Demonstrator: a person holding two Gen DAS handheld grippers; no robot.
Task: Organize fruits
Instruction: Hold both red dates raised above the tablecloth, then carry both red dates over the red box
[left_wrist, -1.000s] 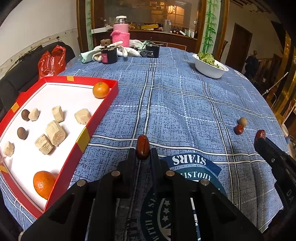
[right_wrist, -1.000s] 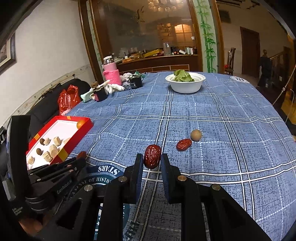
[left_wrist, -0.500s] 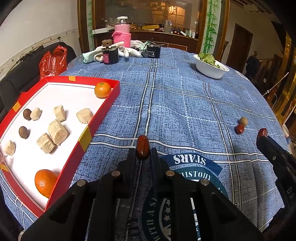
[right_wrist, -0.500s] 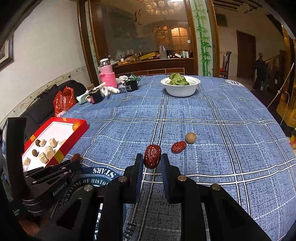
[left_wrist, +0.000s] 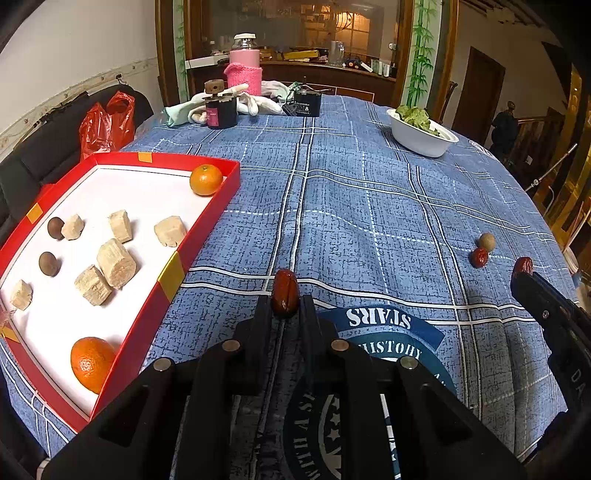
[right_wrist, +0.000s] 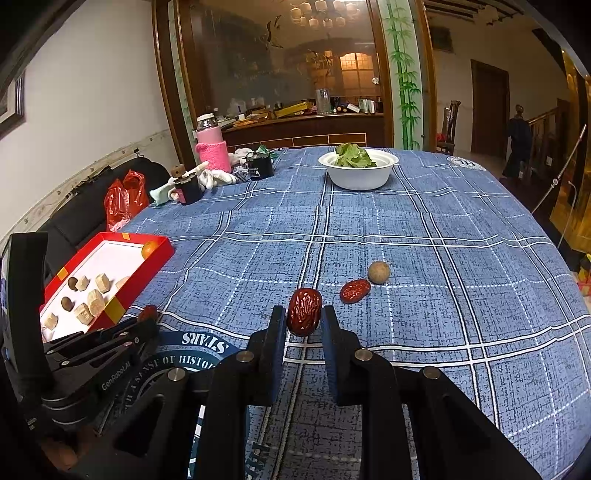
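Both tongs grip red dates above the bench

Left tongs pinch a smooth date; right tongs clamp a wrinkled date. The tray, cut off at 9 o'clock, holds two oranges, pale chunks and brown balls too small to identify. A loose date and round nut lie at 1 o'clock; the bowl holds greens.

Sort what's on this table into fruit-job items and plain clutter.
Job: red tray, oranges, jujube in the left hand-held gripper, jujube in the right hand-held gripper, loose jujube, round brown fruit.
Clutter: bowl of greens, pink bottle, red bag.
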